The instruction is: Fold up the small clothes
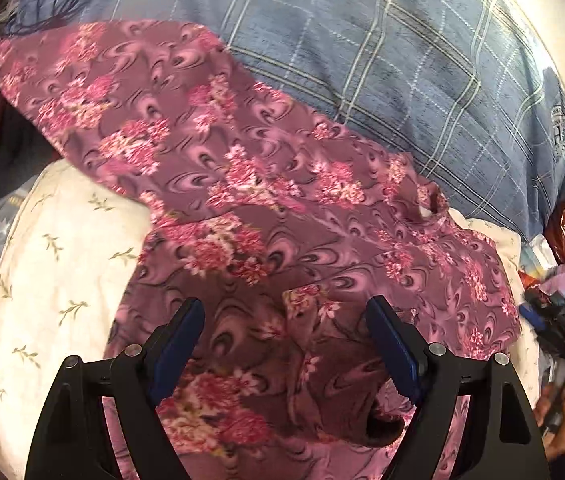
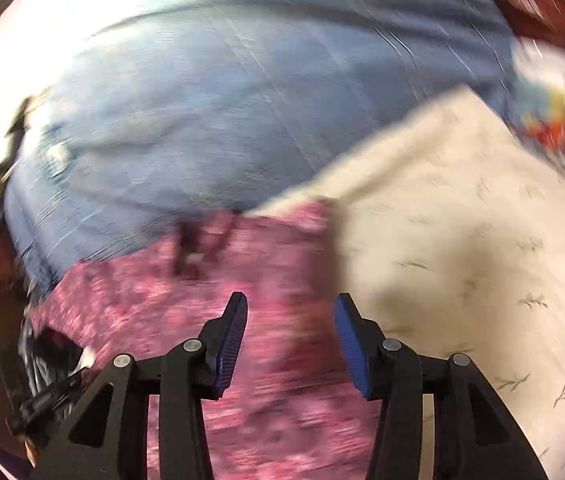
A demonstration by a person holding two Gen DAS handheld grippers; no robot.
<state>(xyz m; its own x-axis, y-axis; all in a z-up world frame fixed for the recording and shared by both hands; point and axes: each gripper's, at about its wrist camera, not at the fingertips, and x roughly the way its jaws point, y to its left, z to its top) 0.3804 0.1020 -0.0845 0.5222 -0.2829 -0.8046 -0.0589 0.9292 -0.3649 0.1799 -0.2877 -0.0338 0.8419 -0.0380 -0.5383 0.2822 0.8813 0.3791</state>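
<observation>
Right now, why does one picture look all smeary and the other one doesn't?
Right wrist view: motion blur streaks the pink flowery cloth and blue blanket, with white glare top left. Left wrist view: the flowers are mostly sharp, only fisheye-bent at the edges.

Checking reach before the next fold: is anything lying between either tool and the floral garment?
Nothing visible. The left tool and right tool both stand open directly over the floral garment, with no other item in between.

Bright light glares white at the upper edges, the right wrist view is heavily motion-blurred, and fisheye bending darkens both rims.
</observation>
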